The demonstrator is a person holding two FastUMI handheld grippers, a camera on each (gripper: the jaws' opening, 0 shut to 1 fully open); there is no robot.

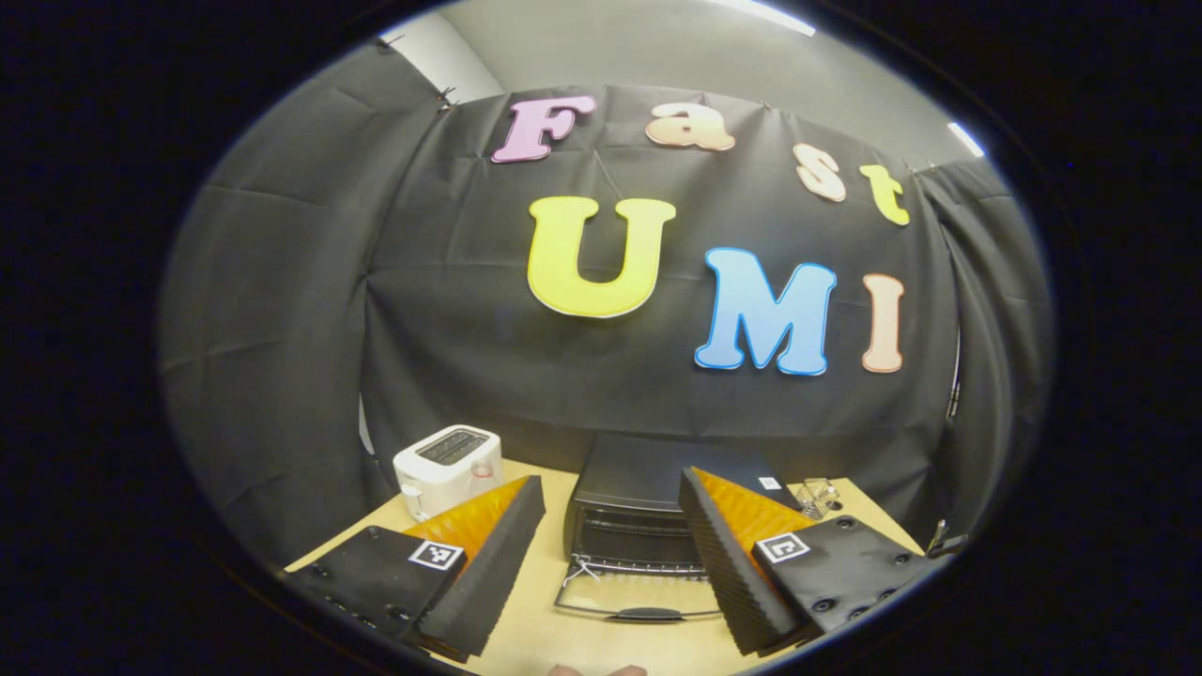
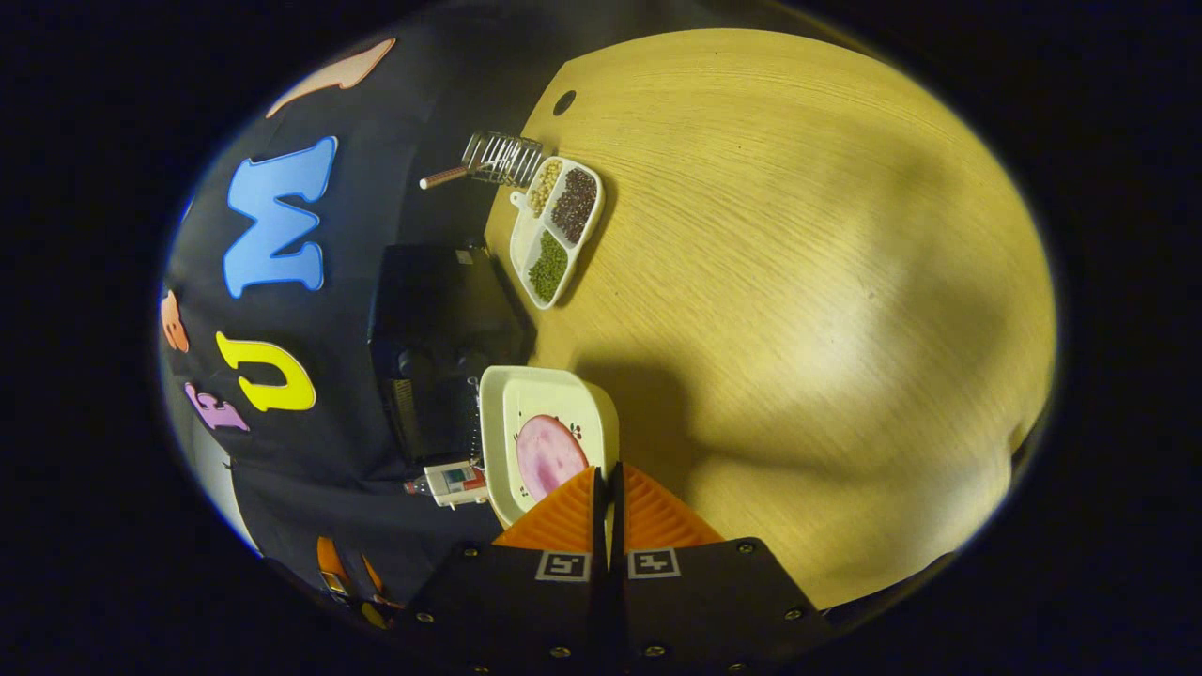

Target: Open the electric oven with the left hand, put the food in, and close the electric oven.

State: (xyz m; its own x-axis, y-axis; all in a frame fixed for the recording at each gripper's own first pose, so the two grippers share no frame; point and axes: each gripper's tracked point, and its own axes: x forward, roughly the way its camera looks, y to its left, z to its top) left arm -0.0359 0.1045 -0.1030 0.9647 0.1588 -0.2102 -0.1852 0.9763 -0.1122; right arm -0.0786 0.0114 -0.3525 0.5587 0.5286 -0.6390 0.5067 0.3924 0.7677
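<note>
Facing the electric oven [image 1: 627,512] with its door [image 1: 631,593] lowered, the left claw [image 1: 610,549] stands wide open, holding nothing. The right claw [image 2: 607,488] is closed on the rim of the food dish [image 2: 545,441] above the bench [image 2: 798,282].

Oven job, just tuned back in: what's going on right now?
The oven sits on the table with its door dropped open. The left claw is open in front of it, holding nothing. The right claw is shut on the rim of the plate carrying the food, beside the oven. The food isn't inside yet.
</note>
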